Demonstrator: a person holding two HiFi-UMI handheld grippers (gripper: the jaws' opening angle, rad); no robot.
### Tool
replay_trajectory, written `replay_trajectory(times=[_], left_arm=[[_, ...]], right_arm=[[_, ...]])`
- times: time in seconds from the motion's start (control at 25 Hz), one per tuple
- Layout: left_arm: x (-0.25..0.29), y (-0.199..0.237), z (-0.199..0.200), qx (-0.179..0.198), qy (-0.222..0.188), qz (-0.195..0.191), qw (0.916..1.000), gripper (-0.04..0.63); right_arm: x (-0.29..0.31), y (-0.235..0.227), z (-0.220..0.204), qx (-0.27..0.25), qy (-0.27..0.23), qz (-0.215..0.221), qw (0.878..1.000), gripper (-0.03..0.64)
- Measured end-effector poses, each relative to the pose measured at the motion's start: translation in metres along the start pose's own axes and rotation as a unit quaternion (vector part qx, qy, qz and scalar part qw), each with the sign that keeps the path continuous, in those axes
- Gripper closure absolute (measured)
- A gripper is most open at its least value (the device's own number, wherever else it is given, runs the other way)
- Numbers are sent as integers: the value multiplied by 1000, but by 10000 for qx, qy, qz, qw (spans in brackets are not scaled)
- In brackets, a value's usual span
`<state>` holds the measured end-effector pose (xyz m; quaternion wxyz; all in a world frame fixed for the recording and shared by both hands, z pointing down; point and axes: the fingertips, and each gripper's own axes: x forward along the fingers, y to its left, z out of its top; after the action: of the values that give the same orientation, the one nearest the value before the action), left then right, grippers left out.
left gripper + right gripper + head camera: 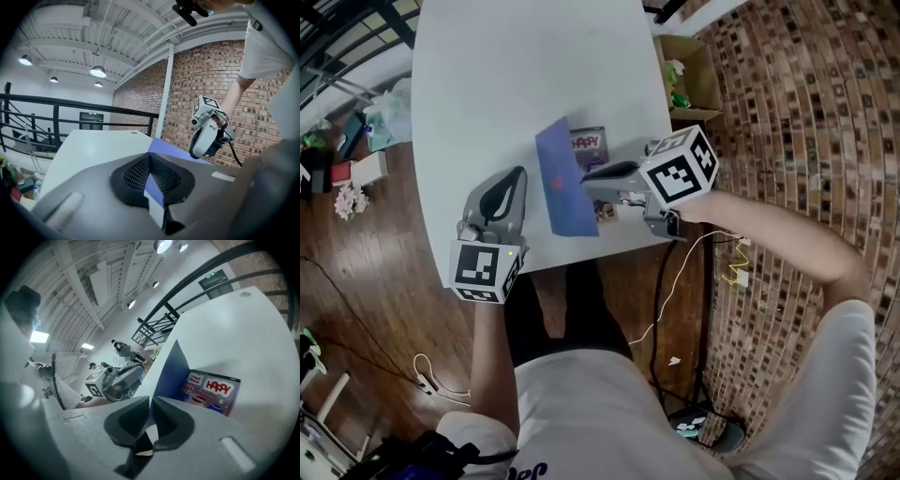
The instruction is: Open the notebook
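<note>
Right gripper view shows the right gripper [150,402] clamped on the blue notebook [171,372], and the left gripper [150,157] apparently pinching its edge too. Parting it slowly with firm grips should prevent slipping.

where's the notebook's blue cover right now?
Head view, near the table's front edge: the blue cover stands tilted up, its right edge pinched by the right gripper, the HAPPY print just beyond it.

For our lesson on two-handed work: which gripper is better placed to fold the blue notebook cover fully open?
Right. The right gripper is shut on the blue notebook cover, already raised off the printed page. The left gripper pinches its other edge, likely better for steadying.
</note>
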<state>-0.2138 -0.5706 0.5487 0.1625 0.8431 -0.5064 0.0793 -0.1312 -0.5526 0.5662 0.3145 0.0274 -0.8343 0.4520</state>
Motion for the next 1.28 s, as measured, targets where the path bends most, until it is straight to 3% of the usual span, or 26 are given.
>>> replay_trajectory(times=[0.36, 0.64, 0.96, 1.28], left_arm=[[-61, 53, 6, -80, -142, 478, 9987, 580], [-97, 83, -9, -111, -96, 847, 9963, 580], [-140, 127, -34, -355, -11, 1029, 9941, 580], [-149, 132, -44, -375, 24, 1019, 9941, 580]], right_arm=[[74, 49, 31, -556, 365, 200, 9976, 598], [137, 53, 34, -547, 667, 176, 9961, 584], [223, 29, 27, -443, 1094, -542, 9915, 563], [242, -2, 4, -483, 1394, -1254, 9811, 595]])
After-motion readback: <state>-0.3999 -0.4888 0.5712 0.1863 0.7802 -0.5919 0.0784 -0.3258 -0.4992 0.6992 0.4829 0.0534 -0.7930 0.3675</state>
